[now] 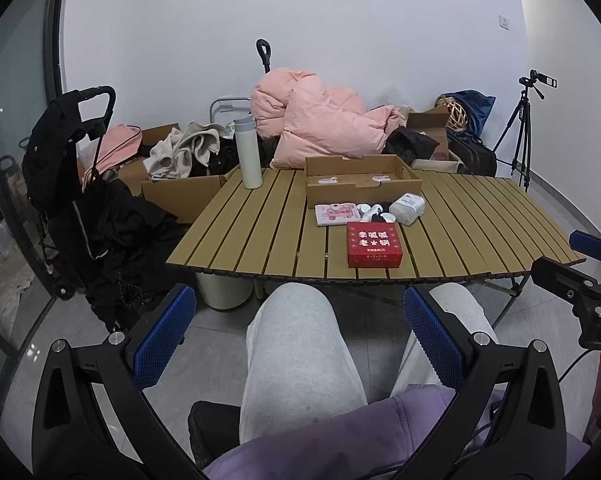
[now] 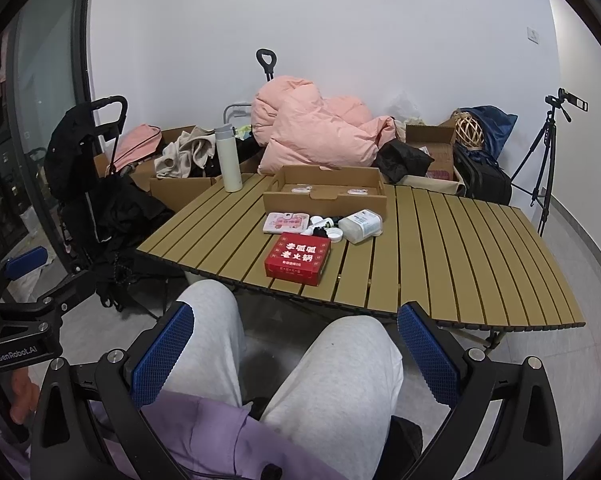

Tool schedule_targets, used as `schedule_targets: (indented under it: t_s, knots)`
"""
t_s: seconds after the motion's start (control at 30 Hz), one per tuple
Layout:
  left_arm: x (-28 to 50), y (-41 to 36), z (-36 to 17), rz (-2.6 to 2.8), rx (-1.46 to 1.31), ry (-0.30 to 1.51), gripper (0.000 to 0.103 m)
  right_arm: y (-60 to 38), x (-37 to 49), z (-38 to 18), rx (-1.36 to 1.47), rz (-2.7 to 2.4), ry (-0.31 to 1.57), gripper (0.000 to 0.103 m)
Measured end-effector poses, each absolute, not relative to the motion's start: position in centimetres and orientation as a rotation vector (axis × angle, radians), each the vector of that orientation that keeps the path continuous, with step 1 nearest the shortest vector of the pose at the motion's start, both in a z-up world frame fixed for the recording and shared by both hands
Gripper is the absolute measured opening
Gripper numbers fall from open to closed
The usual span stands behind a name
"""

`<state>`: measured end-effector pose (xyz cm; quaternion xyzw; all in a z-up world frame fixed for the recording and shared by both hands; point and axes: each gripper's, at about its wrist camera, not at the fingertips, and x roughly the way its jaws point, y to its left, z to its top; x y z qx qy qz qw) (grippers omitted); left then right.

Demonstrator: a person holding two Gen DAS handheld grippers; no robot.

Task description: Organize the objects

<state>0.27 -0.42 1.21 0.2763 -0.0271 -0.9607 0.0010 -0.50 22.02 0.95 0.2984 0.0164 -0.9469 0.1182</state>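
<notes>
On the slatted tan table (image 1: 260,240) (image 2: 460,248) lies a red box (image 1: 374,245) (image 2: 298,258) near the front edge. Behind it sit a pink flat case (image 1: 336,214) (image 2: 285,222), a clear plastic jar (image 1: 407,208) (image 2: 360,226) on its side, and small white and black items (image 1: 374,214) (image 2: 324,228). An open cardboard tray (image 1: 360,180) (image 2: 324,192) holds two small pieces. My left gripper (image 1: 300,332) and right gripper (image 2: 296,344) both stand open above a person's grey-trousered knees, well short of the table, nothing between the fingers.
A white flask (image 1: 248,152) (image 2: 228,158) stands at the table's far left. Behind are a pink duvet (image 1: 316,120), cardboard boxes with clothes (image 1: 180,184), a black stroller (image 1: 72,184) at left, and a tripod (image 2: 548,160) at right.
</notes>
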Motion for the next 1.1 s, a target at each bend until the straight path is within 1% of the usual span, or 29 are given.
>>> schedule_targets:
  t_s: [0.4, 0.6, 0.8, 1.0, 1.1]
  knots:
    - [-0.7, -0.6, 0.4, -3.022, 0.936, -0.079, 0.103, 22.1, -1.1, 0.3, 0.902, -2.763, 0.041, 0.103]
    - [-2.0, -0.3, -0.6, -3.048, 1.033, -0.087, 0.103, 22.5, -2.1, -0.6, 0.928, -2.781, 0.011, 0.103]
    - [-4.7, -0.1, -1.6, -3.032, 1.086, -0.140, 0.103, 22.9, -4.2, -1.2, 0.913, -2.816, -0.018, 0.103]
    - [-8.8, -1.0, -2.3, -3.018, 1.082, -0.112, 0.103, 23.0, -8.0, -2.1, 0.917, -2.810, -0.005, 0.103]
    - [-11.2, -1.7, -2.8, -2.982, 1.086, -0.076, 0.103, 22.6, -9.8, -2.1, 0.863, -2.843, 0.023, 0.103]
